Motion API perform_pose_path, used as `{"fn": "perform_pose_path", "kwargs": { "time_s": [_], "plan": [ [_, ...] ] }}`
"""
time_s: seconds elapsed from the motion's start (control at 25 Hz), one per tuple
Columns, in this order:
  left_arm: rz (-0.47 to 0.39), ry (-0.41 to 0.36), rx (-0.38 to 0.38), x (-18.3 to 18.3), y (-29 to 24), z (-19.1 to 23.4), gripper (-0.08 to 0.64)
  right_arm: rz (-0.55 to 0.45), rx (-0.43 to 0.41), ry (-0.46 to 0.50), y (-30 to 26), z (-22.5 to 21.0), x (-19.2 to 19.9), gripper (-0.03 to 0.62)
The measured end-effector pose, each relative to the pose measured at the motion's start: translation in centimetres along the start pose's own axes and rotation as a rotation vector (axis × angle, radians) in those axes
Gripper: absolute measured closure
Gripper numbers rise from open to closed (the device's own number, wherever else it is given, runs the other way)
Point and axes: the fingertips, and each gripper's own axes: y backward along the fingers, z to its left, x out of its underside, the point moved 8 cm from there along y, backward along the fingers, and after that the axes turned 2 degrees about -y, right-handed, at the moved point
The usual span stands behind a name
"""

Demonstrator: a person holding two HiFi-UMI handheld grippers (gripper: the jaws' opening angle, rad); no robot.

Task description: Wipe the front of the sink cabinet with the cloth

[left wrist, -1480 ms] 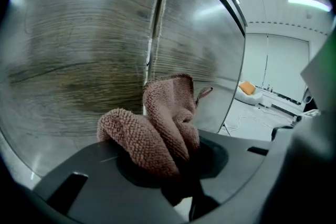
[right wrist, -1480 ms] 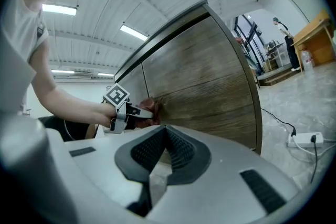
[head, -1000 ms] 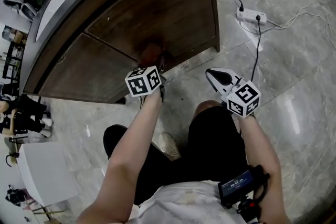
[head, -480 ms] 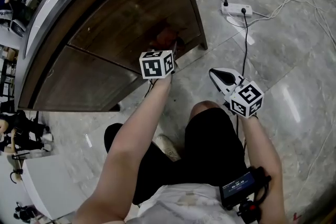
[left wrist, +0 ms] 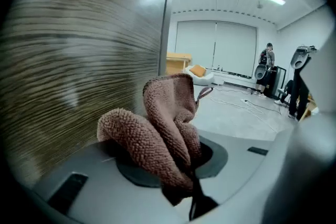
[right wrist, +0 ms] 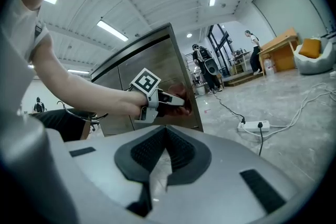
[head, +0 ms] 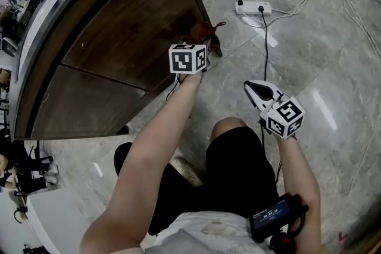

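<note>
Cabinet front (head: pixel 113 21) upper left; your left gripper (head: pixel 200 47) pinches cloth (head: pixel 203 30) at its right corner; your right gripper (head: pixel 257 90) closed, empty.

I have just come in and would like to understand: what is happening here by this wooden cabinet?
A person crouched on the floor holds a gripper in each hand. The left gripper is shut on a reddish-brown cloth and holds it at the wooden cabinet front, near its lower right corner. The right gripper is shut and empty, and hangs above the person's knee, away from the cabinet.
</note>
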Motion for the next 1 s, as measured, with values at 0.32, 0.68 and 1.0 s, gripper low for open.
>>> {"fn": "perform_pose_path", "kwargs": {
  "time_s": [0.32,0.68,1.0],
  "plan": [
    [0.027,0.052,-0.017,0.8,-2.2,0.0,0.453,0.010,0.032,-0.020,1.6,-1.1,0.8,0.580],
    [0.021,0.074,-0.118,5.6,3.0,3.4,0.453,0.031,-0.041,-0.017,-1.2,-0.7,0.5,0.580],
    [0.001,0.116,-0.214,8.9,8.9,6.2,0.453,0.043,-0.127,-0.024,-5.1,0.8,0.7,0.580]
  ]
}}
